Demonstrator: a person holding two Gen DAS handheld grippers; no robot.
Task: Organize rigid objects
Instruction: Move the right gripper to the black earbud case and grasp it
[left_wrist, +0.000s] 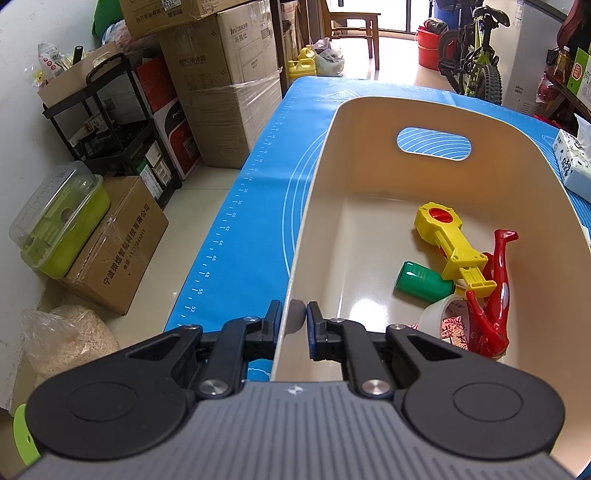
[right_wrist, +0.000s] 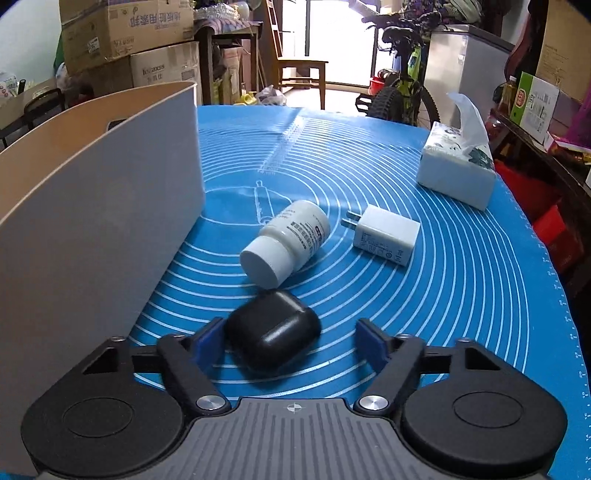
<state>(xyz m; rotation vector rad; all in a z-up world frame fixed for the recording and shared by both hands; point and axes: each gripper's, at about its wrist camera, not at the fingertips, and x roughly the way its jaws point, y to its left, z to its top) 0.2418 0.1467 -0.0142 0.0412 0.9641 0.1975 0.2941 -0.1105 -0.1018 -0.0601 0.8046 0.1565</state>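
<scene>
The left tongs (left_wrist: 294, 317) are clenched on the near wall of the smooth beige plastic bin (left_wrist: 317, 177). The right tongs (right_wrist: 291, 341) stand released around the glossy black rounded earbud case (right_wrist: 273, 328), low centre of the right view. The left pad appears to touch it; blur prevents certainty. Risk: the slick curved shell may squirt out on closing, striking the white cylindrical pill bottle (right_wrist: 286, 242) just beyond. The white boxy charger (right_wrist: 384, 236) lies beside it on the blue silicone-matted tabletop (right_wrist: 461, 295).

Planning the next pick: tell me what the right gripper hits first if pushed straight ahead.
The right gripper is open around the glossy black rounded case, so that comes first. Beyond it lies the white plastic bottle on its side.
</scene>
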